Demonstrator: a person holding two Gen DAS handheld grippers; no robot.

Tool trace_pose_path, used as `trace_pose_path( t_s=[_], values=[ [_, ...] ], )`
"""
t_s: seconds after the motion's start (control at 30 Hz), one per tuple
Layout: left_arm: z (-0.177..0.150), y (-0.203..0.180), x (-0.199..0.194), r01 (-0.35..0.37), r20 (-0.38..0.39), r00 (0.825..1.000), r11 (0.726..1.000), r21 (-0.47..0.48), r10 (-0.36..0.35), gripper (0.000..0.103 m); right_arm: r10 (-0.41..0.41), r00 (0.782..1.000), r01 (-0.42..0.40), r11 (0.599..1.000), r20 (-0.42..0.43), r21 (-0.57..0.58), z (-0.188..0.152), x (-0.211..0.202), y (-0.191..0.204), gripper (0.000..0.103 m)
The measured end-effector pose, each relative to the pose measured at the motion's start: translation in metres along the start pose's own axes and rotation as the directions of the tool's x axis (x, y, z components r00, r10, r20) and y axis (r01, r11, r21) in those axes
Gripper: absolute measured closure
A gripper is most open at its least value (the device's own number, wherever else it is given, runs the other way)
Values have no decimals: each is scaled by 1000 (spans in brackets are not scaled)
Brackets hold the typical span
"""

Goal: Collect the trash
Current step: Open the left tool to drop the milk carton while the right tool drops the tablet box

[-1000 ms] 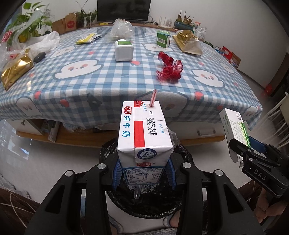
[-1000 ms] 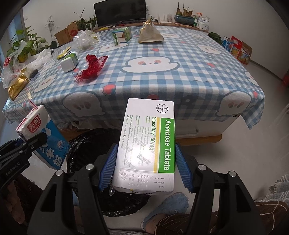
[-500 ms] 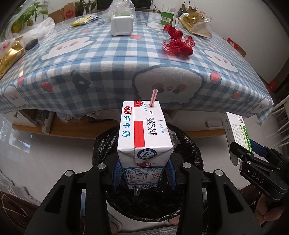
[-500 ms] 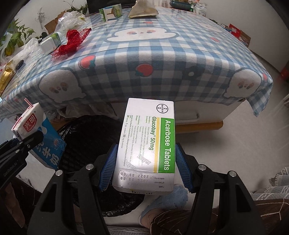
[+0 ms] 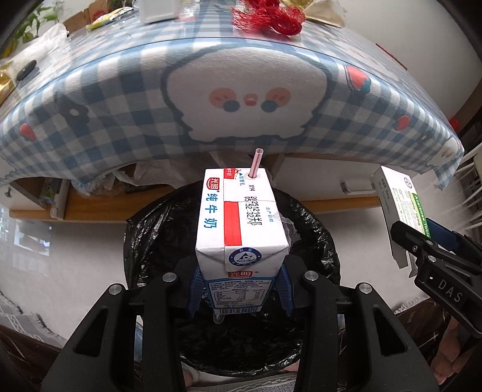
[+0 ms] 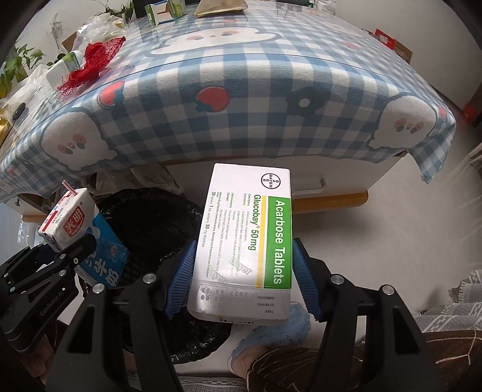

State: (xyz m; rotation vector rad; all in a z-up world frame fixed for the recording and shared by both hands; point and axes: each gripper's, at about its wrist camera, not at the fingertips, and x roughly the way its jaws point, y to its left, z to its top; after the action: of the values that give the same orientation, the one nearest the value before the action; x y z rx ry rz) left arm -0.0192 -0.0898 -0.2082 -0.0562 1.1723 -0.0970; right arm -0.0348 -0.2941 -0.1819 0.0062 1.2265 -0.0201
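Jaws still clamp milk carton (image 5: 239, 229) and tablet box (image 6: 250, 241), lower over bin (image 5: 150, 241).

Your left gripper (image 5: 239, 294) has the white-and-blue milk carton with a straw (image 5: 239, 229) between its jaws, directly above the black-bag-lined trash bin (image 5: 150, 238) on the floor. At three o'clock, just beside it, your right gripper (image 6: 242, 279) has the white-and-green tablet box (image 6: 250, 238) between its jaws. At twelve o'clock, behind the bin, stands the blue-checked cloth-covered worktop (image 5: 120, 99), with a red mesh bundle (image 5: 266, 16) on it.
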Motion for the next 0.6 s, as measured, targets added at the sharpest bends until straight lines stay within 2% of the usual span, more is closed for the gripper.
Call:
trace_pose_path(
  t_s=[0.23,0.37,0.43,0.5,0.57,0.6],
  values=[
    [-2,-3,2,5,-1,1000,1000,5,-5,63,4,1000,-4,1000,5,-7,3,1,-3,43],
    [-3,-1,0,6,-7,1000,1000,-3,-6,58,-3,1000,4,1000,13,-15,2,-4,2,43],
    [-4,2,-5,-5,3,1000,1000,-1,5,47,-4,1000,4,1000,17,-24,1,-7,5,43],
    [-5,4,-10,-8,16,1000,1000,-1,8,42,-5,1000,6,1000,25,-31,1,-10,9,43],
    [-4,9,-15,-7,21,1000,1000,-11,7,31,0,999,2,999,36,-40,1,-14,13,43],
    [-4,12,-18,-10,24,1000,1000,-19,10,21,1,999,1,999,44,-46,1,-16,16,43]
  ],
)
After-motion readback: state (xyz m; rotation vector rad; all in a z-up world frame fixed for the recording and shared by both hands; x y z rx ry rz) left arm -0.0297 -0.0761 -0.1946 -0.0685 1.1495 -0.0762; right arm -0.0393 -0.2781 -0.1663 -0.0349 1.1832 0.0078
